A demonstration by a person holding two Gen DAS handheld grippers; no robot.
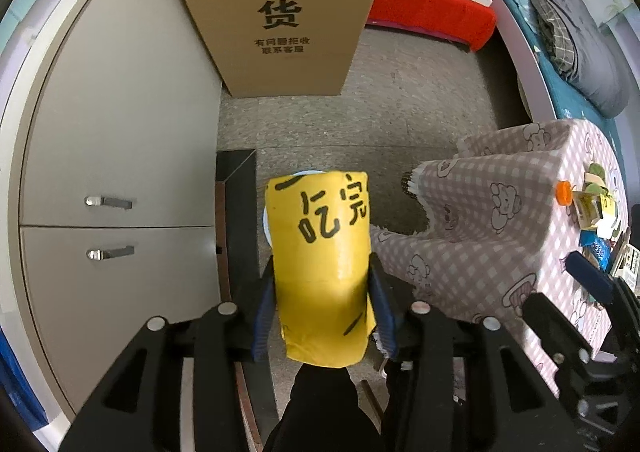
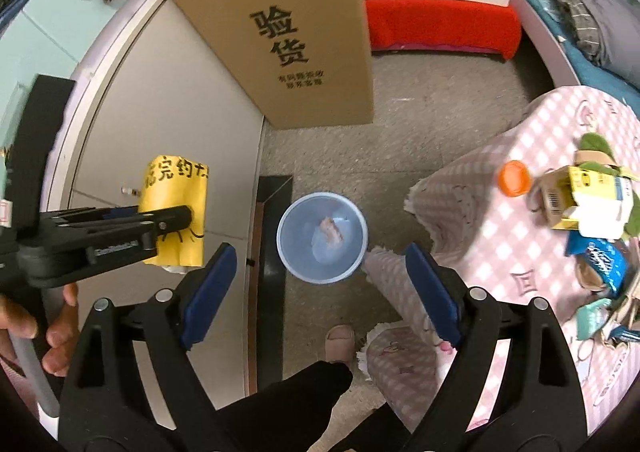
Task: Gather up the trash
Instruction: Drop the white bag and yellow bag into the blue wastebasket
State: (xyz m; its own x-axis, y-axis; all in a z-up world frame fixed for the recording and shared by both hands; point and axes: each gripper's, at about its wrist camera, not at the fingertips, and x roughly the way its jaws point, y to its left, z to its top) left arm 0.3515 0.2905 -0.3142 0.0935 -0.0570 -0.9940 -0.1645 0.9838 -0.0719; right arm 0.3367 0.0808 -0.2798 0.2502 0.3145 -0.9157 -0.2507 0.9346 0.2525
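My left gripper (image 1: 322,304) clamps a crumpled yellow paper wrapper with black lettering (image 1: 320,264), centre-frame, above the round pale-blue plastic bin (image 2: 322,237) on the floor. My right gripper (image 2: 320,288) gapes empty, the bin just beyond its pads.

1 yellow carton (image 1: 322,272), 1 bin (image 2: 322,237), 1 cardbd box (image 2: 296,32), 2 hand-held grippers (image 2: 320,280)

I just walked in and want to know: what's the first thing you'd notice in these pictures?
The bright yellow wrapper with black writing jumps out, gripped in the left tongs above the floor. Below sits a small blue bin on the floor with a scrap already inside. Behind it a tall cardboard box stands against the cabinet, and the right tongs hang open above the bin.
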